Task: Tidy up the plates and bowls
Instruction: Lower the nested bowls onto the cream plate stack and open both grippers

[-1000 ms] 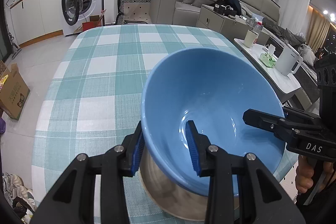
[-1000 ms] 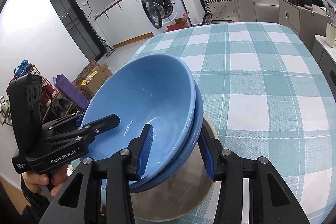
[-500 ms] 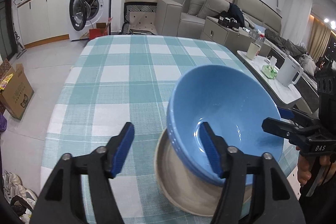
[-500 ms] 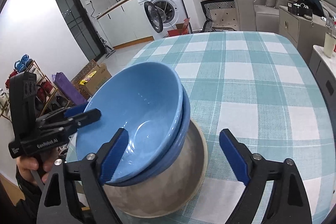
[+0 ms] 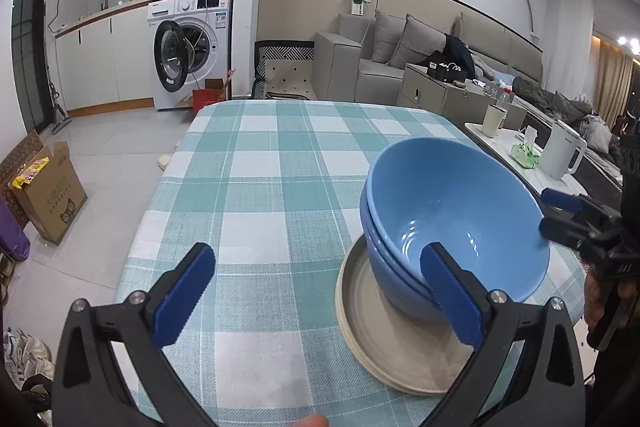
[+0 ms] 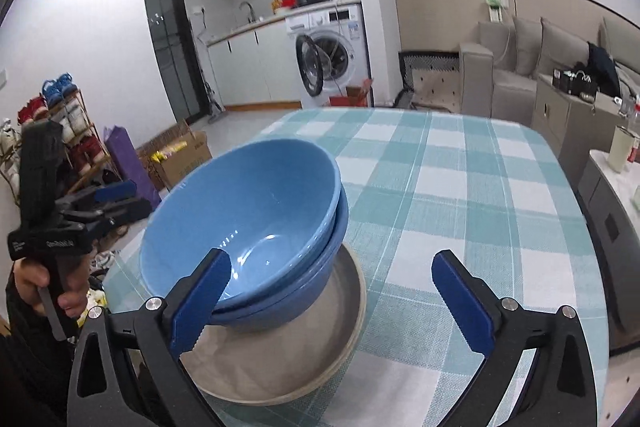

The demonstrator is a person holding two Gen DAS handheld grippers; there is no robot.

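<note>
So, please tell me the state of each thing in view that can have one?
Left tool: jaws opening, holding nothing.
Right tool: jaws opening, holding nothing.
Blue bowls: two nested, upright, on the plates.
Beige plates: stacked on the table.
Washing machine: door open.

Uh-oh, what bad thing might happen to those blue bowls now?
1. The two nested blue bowls sit tilted on the beige round plate, so they might slide or tip.
2. The stack stands near the edge of the checked tablecloth table; a bump could push it off.
3. The left hand-held gripper, jaws opening, might catch a rim.
</note>
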